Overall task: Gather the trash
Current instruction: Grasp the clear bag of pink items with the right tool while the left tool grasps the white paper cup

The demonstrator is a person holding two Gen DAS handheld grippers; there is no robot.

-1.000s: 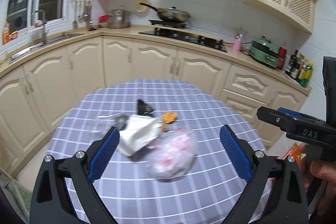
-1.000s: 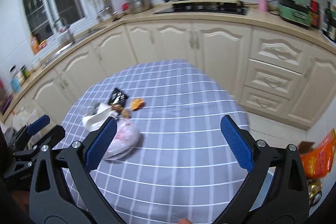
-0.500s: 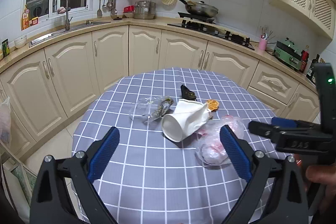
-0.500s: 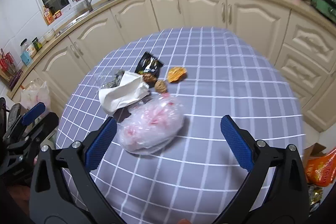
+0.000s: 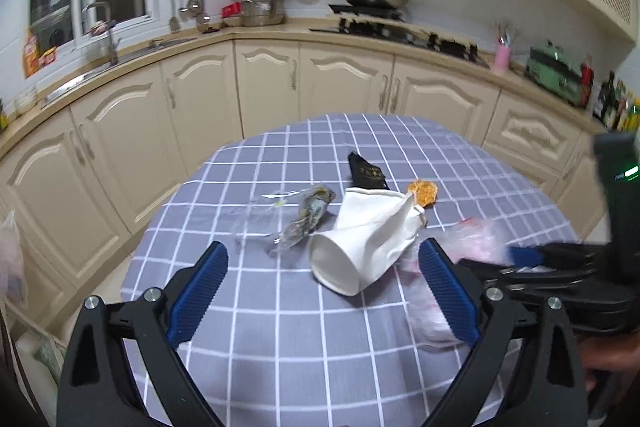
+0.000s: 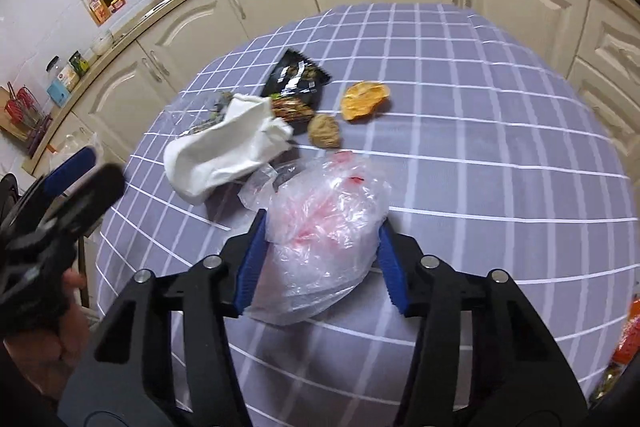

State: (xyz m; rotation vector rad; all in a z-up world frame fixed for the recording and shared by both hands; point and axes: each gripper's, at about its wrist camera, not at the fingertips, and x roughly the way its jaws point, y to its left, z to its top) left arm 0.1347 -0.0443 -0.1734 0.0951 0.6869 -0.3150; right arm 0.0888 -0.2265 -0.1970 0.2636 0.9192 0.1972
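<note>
My right gripper (image 6: 320, 263) has dropped from hovering wide open above the table to straddling the plastic bag (image 6: 324, 231), and its jaws are closing now: a moment ago they stood at their widest with nothing between them, and now the blue pads sit against both flanks of the bag, the film just starting to bunch between them. I judge that the first pickup of the cleanup is under way, though the grip is not yet firm and the bag has not left the tablecloth (image 6: 480, 147). My left gripper (image 5: 324, 291) has also come down and forward toward the pile; its jaws are spread wide and hold nothing, with the white paper cup (image 5: 364, 243) lying on its side just beyond the tips. The bag is thin, clear and crumpled, with pink and red smears inside, puffed up and soft, so I expect it to squash a good deal before the pads bite. It lies at the near side of the litter, just beside the cup. Farther back are a black snack wrapper (image 6: 296, 79), a brown lump (image 6: 325, 131) and an orange scrap (image 6: 365, 99).
</note>
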